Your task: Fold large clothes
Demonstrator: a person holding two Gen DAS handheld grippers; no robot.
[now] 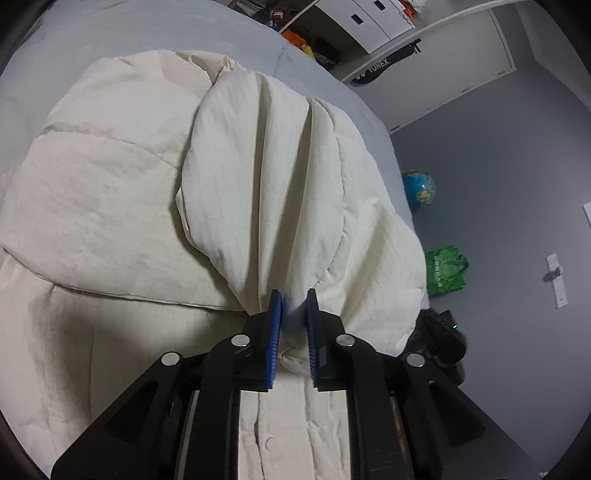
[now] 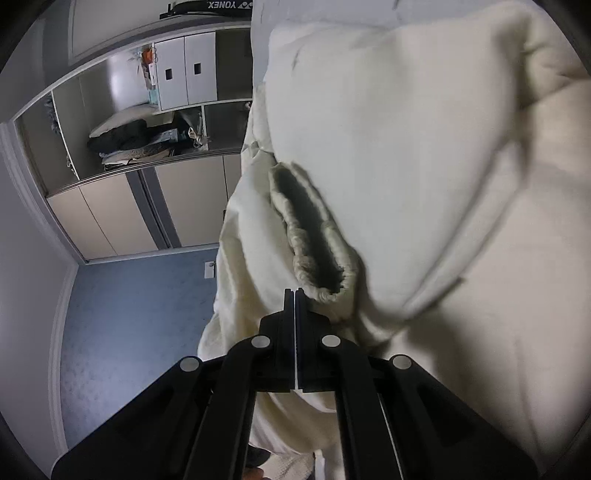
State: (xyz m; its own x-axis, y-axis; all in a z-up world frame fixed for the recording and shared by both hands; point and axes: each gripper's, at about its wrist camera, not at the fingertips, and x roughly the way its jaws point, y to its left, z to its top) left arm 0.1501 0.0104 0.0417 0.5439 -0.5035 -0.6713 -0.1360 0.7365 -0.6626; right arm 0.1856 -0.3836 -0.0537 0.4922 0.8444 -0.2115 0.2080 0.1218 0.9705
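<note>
A large cream padded garment (image 1: 122, 192) lies heaped on a grey bed (image 1: 155, 33). My left gripper (image 1: 294, 301) stands at its near edge with the blue pads (image 1: 274, 343) a little apart. A bunch of the fabric fills the gap and touches both pads, and pleats fan out from there. In the right wrist view the same garment (image 2: 424, 147) hangs over the bed's side, with a ribbed sleeve cuff (image 2: 314, 236) gaping open. My right gripper (image 2: 294, 291) is shut just left of the cuff's lower end. Only a thin pale line shows between its fingers.
Right of the bed, on the blue-grey floor, are a globe (image 1: 419, 188), a green bag (image 1: 445, 271) and a dark object (image 1: 441, 336). A white shelf unit (image 2: 155, 122) and cupboard doors (image 2: 110, 218) stand left of the hanging garment, above open floor (image 2: 140, 314).
</note>
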